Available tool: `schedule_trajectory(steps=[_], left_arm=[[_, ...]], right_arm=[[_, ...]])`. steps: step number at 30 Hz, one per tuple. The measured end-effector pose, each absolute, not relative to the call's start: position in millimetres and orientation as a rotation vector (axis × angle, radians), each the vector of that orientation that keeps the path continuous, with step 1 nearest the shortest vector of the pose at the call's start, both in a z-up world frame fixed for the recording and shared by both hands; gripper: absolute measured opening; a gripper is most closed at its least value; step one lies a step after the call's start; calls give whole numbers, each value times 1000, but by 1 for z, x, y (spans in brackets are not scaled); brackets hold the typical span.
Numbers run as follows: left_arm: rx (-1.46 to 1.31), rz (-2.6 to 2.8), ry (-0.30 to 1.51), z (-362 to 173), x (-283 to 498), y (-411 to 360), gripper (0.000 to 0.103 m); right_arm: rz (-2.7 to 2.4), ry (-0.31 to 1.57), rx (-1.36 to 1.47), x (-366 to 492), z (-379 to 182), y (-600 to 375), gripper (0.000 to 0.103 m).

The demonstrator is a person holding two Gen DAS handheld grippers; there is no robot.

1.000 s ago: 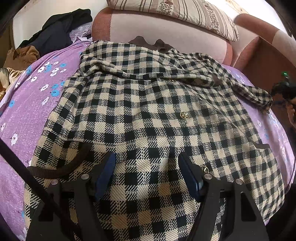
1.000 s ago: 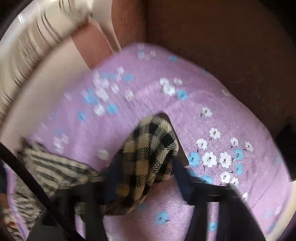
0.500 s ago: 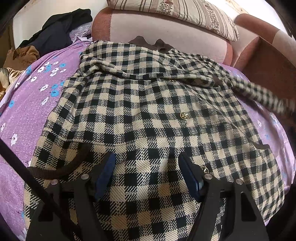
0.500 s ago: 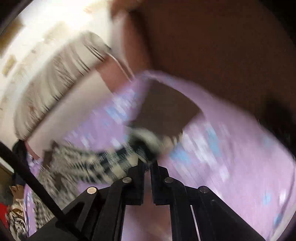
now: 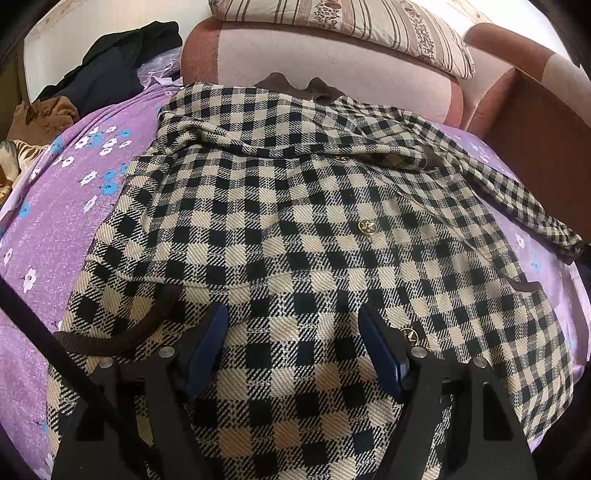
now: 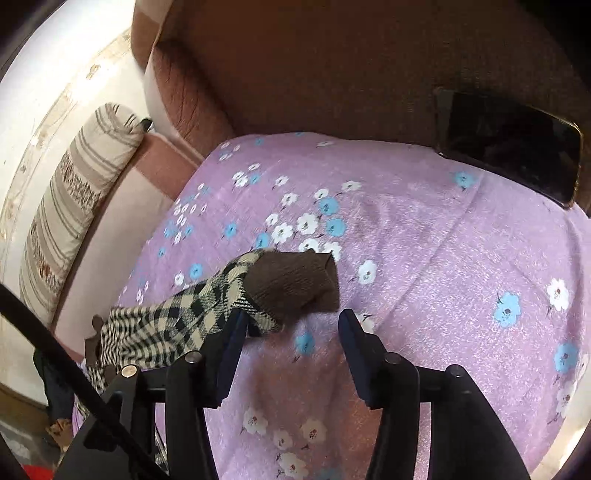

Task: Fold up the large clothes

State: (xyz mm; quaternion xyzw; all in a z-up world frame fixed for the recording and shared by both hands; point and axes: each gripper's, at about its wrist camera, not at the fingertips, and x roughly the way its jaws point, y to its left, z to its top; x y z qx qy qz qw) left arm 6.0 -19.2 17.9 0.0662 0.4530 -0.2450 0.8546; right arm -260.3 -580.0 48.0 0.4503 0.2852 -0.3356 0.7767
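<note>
A black-and-beige checked jacket (image 5: 288, 229) with gold buttons and brown trim lies spread on the purple flowered sheet (image 5: 66, 206). My left gripper (image 5: 291, 332) hovers open over its lower front, with only flat cloth under the jaws. The jacket's right sleeve (image 5: 517, 199) stretches out to the right. In the right wrist view that sleeve (image 6: 192, 317) ends in a brown knit cuff (image 6: 295, 284) lying on the sheet (image 6: 424, 277). My right gripper (image 6: 291, 325) has its jaws opening just behind the cuff, whose near edge lies between the tips. The pads do not press on it.
A striped pillow (image 5: 351, 26) lies along the pink sofa back (image 5: 295, 55). Dark and brown clothes (image 5: 107, 70) are heaped at the far left. A brown armrest (image 6: 332, 66) borders the sheet, with a black phone (image 6: 509, 147) on it.
The right gripper carried the sleeve out to the right while shut on it, then opened; the cuff now lies on the sheet. The left gripper and jacket body stayed put.
</note>
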Motion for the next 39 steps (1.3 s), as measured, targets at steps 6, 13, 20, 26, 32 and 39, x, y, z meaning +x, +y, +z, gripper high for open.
schedule_trajectory(steps=[6,13,20,26,32,39], left_arm=[[159,-513,949,17,5,-21,74],[185,-509,943,16,3,-26,76],[201,-505,937,15,2,-26,76],[206,-503,935,15,1,-27,76],[204,-503,934,14,1,-27,76],[217,-496,929,14,0,-28,76]], right_arm=[[-722,486,1159,-302,38,-589,59],[-715,613,1187,-277,17,-610,62],[-442,665,1104,-219,38,-618,10],[-368,558,886,-242,100,-604,10],[-488,768,889,-289,44,-596,7],[-517,742,970,-337,45,-584,16]])
